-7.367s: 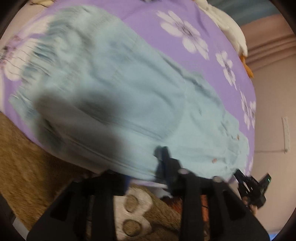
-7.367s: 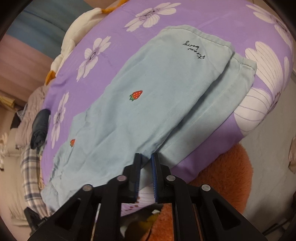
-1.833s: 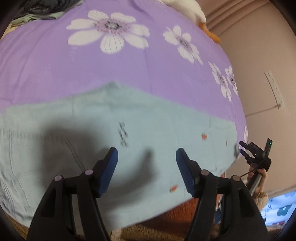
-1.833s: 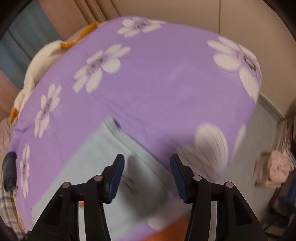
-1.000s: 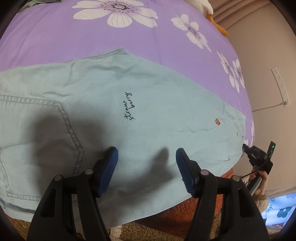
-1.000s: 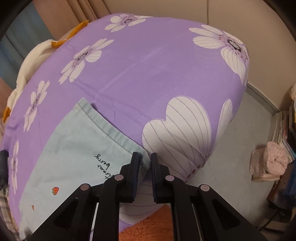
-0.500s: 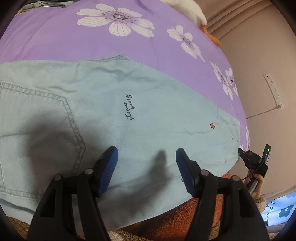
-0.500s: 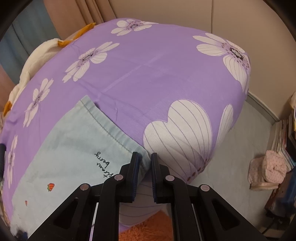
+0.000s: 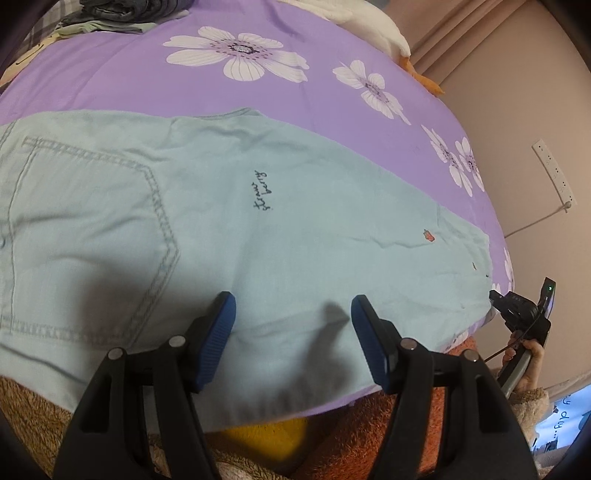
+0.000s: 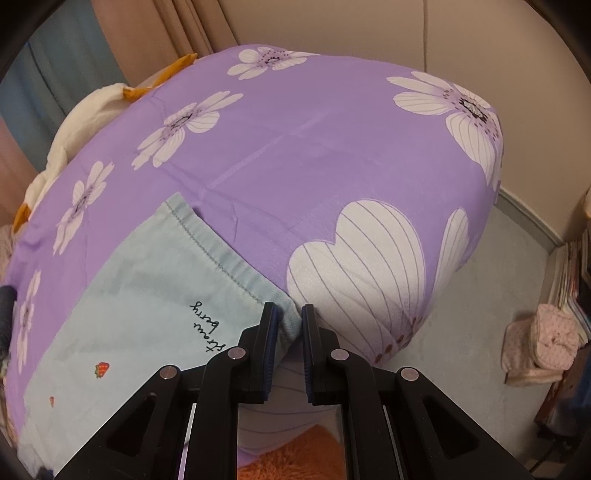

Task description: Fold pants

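Observation:
Pale blue pants [image 9: 295, 229] lie flat across the purple flowered bedspread [image 9: 184, 88], back pocket at the left, black "strawberry" script in the middle, small red strawberries toward the leg end. My left gripper [image 9: 293, 317] is open and empty above the near edge of the pants. In the right wrist view the leg's hemmed end [image 10: 155, 295] shows at lower left. My right gripper [image 10: 288, 328] is nearly shut, with the near corner of the hem between its blue pads. It also shows far right in the left wrist view [image 9: 524, 314].
A white and orange plush toy [image 10: 74, 122] lies at the far side of the bed. Dark folded clothes [image 9: 122, 11] sit at the head end. An orange fuzzy rug [image 9: 369, 424] lies below the bed edge. Pink bundle [image 10: 546, 343] and books stand on the floor at right.
My right gripper closed about a second ago on the hem corner and still holds it. My left gripper stays open, shifting slightly over the pants.

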`<state>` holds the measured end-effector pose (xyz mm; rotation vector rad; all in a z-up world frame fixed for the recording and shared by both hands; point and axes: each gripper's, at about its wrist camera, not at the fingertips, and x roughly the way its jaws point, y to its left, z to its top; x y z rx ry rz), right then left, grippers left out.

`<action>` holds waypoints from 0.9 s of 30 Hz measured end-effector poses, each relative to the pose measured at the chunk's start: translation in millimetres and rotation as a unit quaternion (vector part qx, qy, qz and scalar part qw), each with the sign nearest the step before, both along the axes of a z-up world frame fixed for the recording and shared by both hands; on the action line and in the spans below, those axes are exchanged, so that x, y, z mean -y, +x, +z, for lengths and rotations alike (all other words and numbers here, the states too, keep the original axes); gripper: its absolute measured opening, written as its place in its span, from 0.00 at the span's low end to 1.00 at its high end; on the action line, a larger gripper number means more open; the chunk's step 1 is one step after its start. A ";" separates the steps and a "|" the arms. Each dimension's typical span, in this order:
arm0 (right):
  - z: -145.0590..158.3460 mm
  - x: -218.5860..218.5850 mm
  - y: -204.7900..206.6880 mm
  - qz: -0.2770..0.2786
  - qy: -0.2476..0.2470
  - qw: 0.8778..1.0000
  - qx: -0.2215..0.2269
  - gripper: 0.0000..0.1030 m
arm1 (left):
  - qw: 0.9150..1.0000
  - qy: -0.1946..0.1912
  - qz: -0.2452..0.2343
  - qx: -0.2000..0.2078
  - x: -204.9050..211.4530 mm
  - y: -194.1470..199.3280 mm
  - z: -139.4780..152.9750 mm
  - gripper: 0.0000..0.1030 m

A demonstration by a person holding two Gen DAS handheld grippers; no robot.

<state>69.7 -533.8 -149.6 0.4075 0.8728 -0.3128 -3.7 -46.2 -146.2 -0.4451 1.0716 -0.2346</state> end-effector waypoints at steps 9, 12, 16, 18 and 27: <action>2.8 3.0 -4.2 -0.002 -0.001 1.000 0.002 0.38 | 0.997 0.056 -0.028 0.038 17.2 -13.7 33.1 0.73; 6.8 6.0 -12.3 -0.008 0.019 1.000 0.007 0.60 | 0.996 0.064 -0.017 0.063 14.8 -14.1 49.4 0.88; 14.3 0.4 -25.0 0.009 0.048 0.998 0.038 0.70 | 0.994 0.065 0.003 0.082 9.4 -11.2 63.1 0.94; 17.8 -6.5 -30.1 0.025 0.052 0.997 0.051 0.73 | 0.994 0.071 0.009 0.085 10.5 -8.7 65.1 0.94; -8.3 -12.7 -22.8 0.048 0.089 0.994 0.033 0.73 | 0.995 0.076 0.024 0.061 9.9 2.5 57.6 0.94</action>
